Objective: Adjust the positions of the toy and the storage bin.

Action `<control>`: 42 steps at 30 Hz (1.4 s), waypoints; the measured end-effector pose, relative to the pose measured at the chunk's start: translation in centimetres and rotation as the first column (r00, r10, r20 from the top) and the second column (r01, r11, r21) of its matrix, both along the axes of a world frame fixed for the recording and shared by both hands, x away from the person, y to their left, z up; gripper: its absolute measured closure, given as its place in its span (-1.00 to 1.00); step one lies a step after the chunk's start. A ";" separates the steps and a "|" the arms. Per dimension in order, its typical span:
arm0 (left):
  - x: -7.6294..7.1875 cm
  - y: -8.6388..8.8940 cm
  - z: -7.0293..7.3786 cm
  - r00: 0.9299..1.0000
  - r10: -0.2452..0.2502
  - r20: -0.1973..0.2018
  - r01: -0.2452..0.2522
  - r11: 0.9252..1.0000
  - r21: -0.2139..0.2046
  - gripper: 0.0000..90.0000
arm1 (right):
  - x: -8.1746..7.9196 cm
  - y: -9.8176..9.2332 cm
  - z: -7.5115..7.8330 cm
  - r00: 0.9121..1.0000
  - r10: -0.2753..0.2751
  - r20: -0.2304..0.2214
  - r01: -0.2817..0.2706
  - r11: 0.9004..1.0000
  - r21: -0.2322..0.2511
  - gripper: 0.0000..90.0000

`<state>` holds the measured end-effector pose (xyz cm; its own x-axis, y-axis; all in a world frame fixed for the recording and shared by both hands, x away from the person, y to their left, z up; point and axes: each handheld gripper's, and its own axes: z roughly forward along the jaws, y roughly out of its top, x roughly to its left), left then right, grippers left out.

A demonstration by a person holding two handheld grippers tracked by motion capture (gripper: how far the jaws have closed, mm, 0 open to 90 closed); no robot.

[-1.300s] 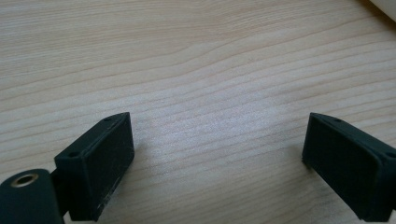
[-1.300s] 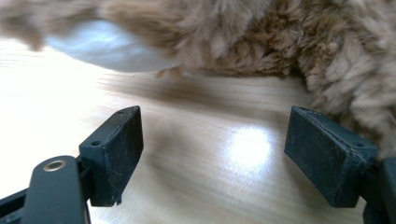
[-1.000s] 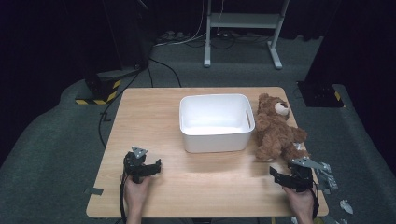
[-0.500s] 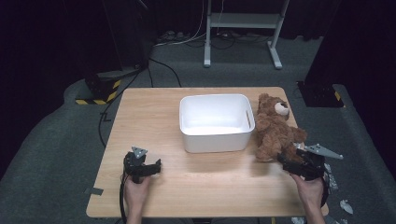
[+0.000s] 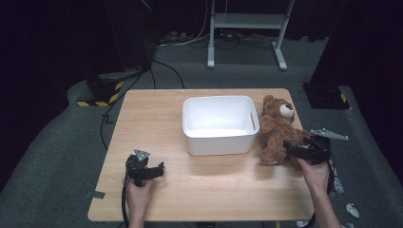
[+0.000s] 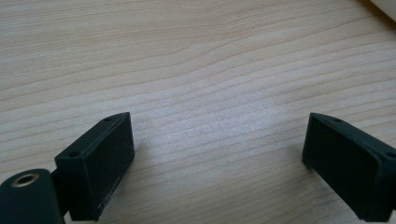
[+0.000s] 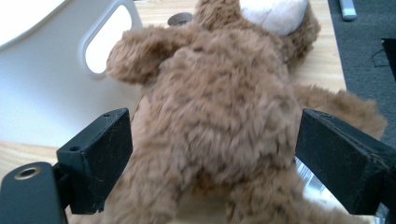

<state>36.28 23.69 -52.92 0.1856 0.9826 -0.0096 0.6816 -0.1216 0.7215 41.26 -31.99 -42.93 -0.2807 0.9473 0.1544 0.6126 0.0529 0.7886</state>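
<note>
A brown teddy bear lies on its back on the wooden table, against the right wall of a white plastic bin. My right gripper is open at the bear's lower body. In the right gripper view its jaws stand wide on either side of the bear, not pressing the fur. My left gripper rests open near the table's front left. In the left gripper view my left gripper has only bare wood between its jaws.
The bin has a handle slot beside the bear's arm and looks empty inside. The table's right edge runs close behind the bear. A metal stand and cables lie on the grey floor beyond the table.
My right gripper has moved forward and left from the front right corner up to the bear, and its jaws now straddle the bear's body. The left gripper has stayed put.
</note>
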 end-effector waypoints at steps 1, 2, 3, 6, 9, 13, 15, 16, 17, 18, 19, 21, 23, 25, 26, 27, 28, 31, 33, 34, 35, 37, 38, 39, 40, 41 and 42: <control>0.0 0.0 0.0 1.000 0.000 0.000 0.000 1.000 0.000 -0.80 | 0.3 0.0 0.0 1.000 0.002 0.006 -0.002 1.000 -0.005 -0.76; 0.0 0.0 0.0 1.000 0.000 0.000 0.000 1.000 0.000 -0.80 | 0.6 0.1 0.2 1.000 0.003 -0.002 -0.003 1.000 -0.005 -0.76; 0.0 0.0 0.0 1.000 0.000 0.000 0.000 1.000 0.000 -0.80 | 0.8 0.2 0.3 1.000 0.004 -0.001 -0.004 1.000 -0.008 -0.76; 0.0 0.0 0.0 1.000 0.000 0.000 0.000 1.000 0.002 -0.80 | 1.5 0.3 0.6 1.000 0.004 -0.007 -0.005 1.000 -0.013 -0.76; 0.0 0.0 0.0 1.000 0.001 0.001 -0.001 1.000 0.002 -0.80 | 2.1 0.5 0.6 1.000 -0.001 -0.006 0.001 1.000 -0.022 -0.76; 0.0 0.0 0.0 1.000 -0.002 0.000 0.002 1.000 0.003 -0.80 | 2.7 0.6 0.8 1.000 -0.006 -0.021 0.005 1.000 -0.024 -0.76; 0.0 0.0 0.0 1.000 -0.001 0.000 0.001 1.000 0.002 -0.80 | 3.1 0.7 0.9 0.999 -0.012 -0.036 0.011 1.000 -0.023 -0.75; 0.0 0.0 0.0 1.000 0.001 0.000 -0.001 1.000 0.001 -0.80 | 3.3 0.7 0.8 0.999 -0.012 -0.039 0.011 1.000 -0.024 -0.75; 0.0 0.0 0.0 1.000 0.000 0.000 0.000 1.000 0.002 -0.80 | 3.6 0.7 0.9 0.998 -0.009 -0.056 0.008 1.000 -0.020 -0.74; 0.0 0.0 0.0 1.000 -0.001 0.000 0.001 1.000 0.002 -0.80 | 3.8 0.6 0.9 0.998 -0.012 -0.061 0.011 1.000 -0.017 -0.73; 0.0 0.0 0.0 1.000 -0.002 0.000 0.002 1.000 0.004 -0.80 | 3.9 0.7 0.9 0.998 -0.018 -0.066 0.017 1.000 -0.010 -0.73; 0.0 0.0 0.0 1.000 -0.001 0.001 0.001 1.000 0.003 -0.80 | 4.4 0.6 0.7 0.996 -0.018 -0.083 0.016 1.000 -0.016 -0.74; 0.0 0.0 0.0 1.000 -0.002 0.000 0.002 1.000 0.004 -0.80 | 4.8 0.6 0.6 0.995 -0.020 -0.099 0.019 1.000 -0.015 -0.74; 0.0 0.0 0.0 1.000 -0.002 0.001 0.002 1.000 0.003 -0.80 | 5.0 0.7 0.7 0.994 -0.026 -0.103 0.025 1.000 -0.012 -0.73; 0.0 0.0 0.0 1.000 -0.001 0.000 0.001 1.000 0.002 -0.80 | 5.1 0.7 0.7 0.995 -0.023 -0.095 0.022 1.000 -0.016 -0.73; 0.0 0.0 0.0 1.000 0.001 0.000 -0.001 1.000 0.000 -0.80 | 5.2 0.7 0.7 0.995 -0.029 -0.094 0.027 1.000 -0.015 -0.73; 0.0 0.0 0.0 1.000 0.000 0.000 0.000 1.000 0.002 -0.80 | 5.4 0.7 0.7 0.995 -0.024 -0.101 0.022 1.000 -0.017 -0.73; 0.0 0.0 0.0 1.000 0.001 0.001 -0.001 1.000 0.002 -0.80 | 6.0 0.6 0.5 0.992 -0.038 -0.119 0.037 0.999 -0.013 -0.73; 0.0 0.0 0.0 1.000 0.000 0.000 0.000 1.000 0.001 -0.80 | 6.4 0.5 0.3 0.991 -0.042 -0.129 0.040 0.999 -0.020 -0.73; 0.0 0.0 0.0 1.000 -0.002 0.000 0.002 1.000 0.003 -0.80 | 6.6 0.4 0.4 0.991 -0.044 -0.129 0.042 0.999 -0.019 -0.73; 0.0 0.0 0.0 1.000 -0.002 0.000 0.002 1.000 0.002 -0.80 | 6.7 0.4 0.4 0.990 -0.047 -0.131 0.045 0.999 -0.018 -0.73; 0.0 0.0 0.0 1.000 -0.002 0.000 0.002 1.000 0.003 -0.80 | 7.0 0.4 0.6 0.990 -0.050 -0.128 0.048 0.999 -0.017 -0.73; 0.0 0.0 0.0 1.000 0.001 0.000 -0.001 1.000 0.000 -0.80 | 7.1 0.4 0.7 0.989 -0.049 -0.136 0.048 0.999 -0.015 -0.73; 0.0 0.0 0.0 1.000 -0.001 0.000 0.001 1.000 0.003 -0.80 | 7.3 0.4 0.6 0.991 -0.049 -0.128 0.048 0.999 -0.014 -0.73; 0.0 0.0 0.0 1.000 0.000 0.001 0.000 1.000 0.002 -0.80 | 7.4 0.3 0.6 0.989 -0.044 -0.139 0.043 0.999 -0.012 -0.73; 0.0 0.0 0.0 1.000 -0.001 0.000 0.001 1.000 0.003 -0.80 | 7.6 0.4 0.6 0.989 -0.042 -0.142 0.040 0.999 -0.015 -0.73; 0.0 0.0 0.0 1.000 0.000 0.000 0.000 1.000 0.001 -0.80 | 7.7 0.4 0.7 0.987 -0.044 -0.152 0.041 0.999 -0.018 -0.73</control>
<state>36.25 23.69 -52.92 0.1853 0.9826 -0.0086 0.6815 -0.1222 0.7216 48.98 -31.59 -42.27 -0.2146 0.9603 0.1782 0.7272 0.0353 0.6855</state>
